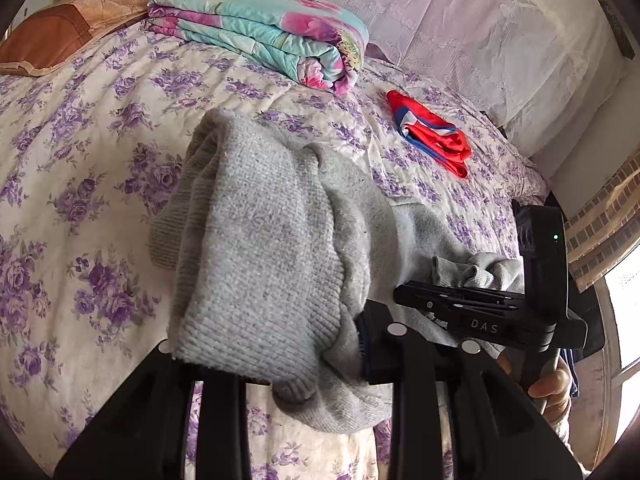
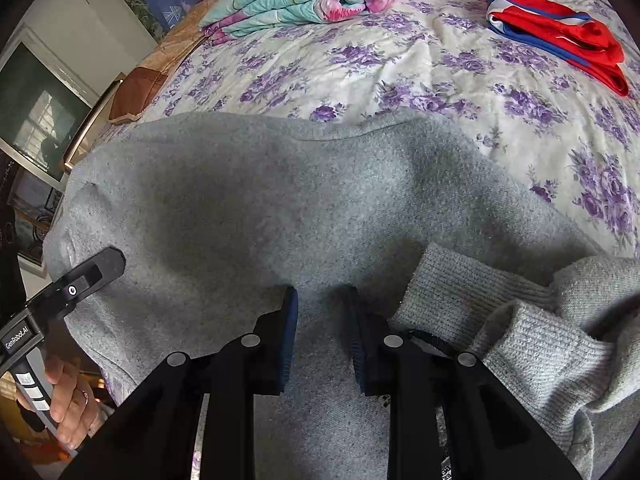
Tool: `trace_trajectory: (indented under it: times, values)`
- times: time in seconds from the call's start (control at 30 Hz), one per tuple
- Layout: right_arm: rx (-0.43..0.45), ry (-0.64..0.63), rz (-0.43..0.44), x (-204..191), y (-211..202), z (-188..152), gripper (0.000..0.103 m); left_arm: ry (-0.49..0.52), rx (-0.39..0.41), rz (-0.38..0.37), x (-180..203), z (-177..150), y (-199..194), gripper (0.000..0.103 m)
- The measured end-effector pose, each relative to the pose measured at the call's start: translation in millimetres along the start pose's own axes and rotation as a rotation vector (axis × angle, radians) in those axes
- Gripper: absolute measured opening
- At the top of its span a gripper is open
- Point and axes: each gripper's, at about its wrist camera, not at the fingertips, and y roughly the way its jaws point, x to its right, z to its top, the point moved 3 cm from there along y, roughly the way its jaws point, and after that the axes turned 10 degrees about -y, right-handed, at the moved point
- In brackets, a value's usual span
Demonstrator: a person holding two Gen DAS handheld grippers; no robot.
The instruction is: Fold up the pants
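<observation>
Two views covered the moment. From the left wrist, the left gripper was clamped on the ribbed cuffs of the grey knit pants, which hung bunched above the purple-flowered bedspread; beyond the pants lay a folded floral quilt and a red garment. From the right wrist, the right gripper stood with jaws apart over the pants, fabric between them, not visibly pinched. The pants lay spread on the bedspread.
</observation>
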Motion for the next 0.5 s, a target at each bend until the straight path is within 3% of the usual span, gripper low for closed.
trace_trajectory:
  times: [0.1, 0.3, 0.5]
  values:
    - [0.088, 0.034, 0.047, 3, -39, -4, 0.026, -0.006, -0.004, -0.008, -1, 1, -3, 0.027]
    - [0.343, 0.098, -0.053, 29, -140, -41, 0.029, 0.02, 0.003, 0.021, 6, 0, -6, 0.027]
    - [0.4, 0.214, -0.104, 70, -176, -95, 0.03, 0.157, 0.049, 0.106, 49, 0, -19, 0.027]
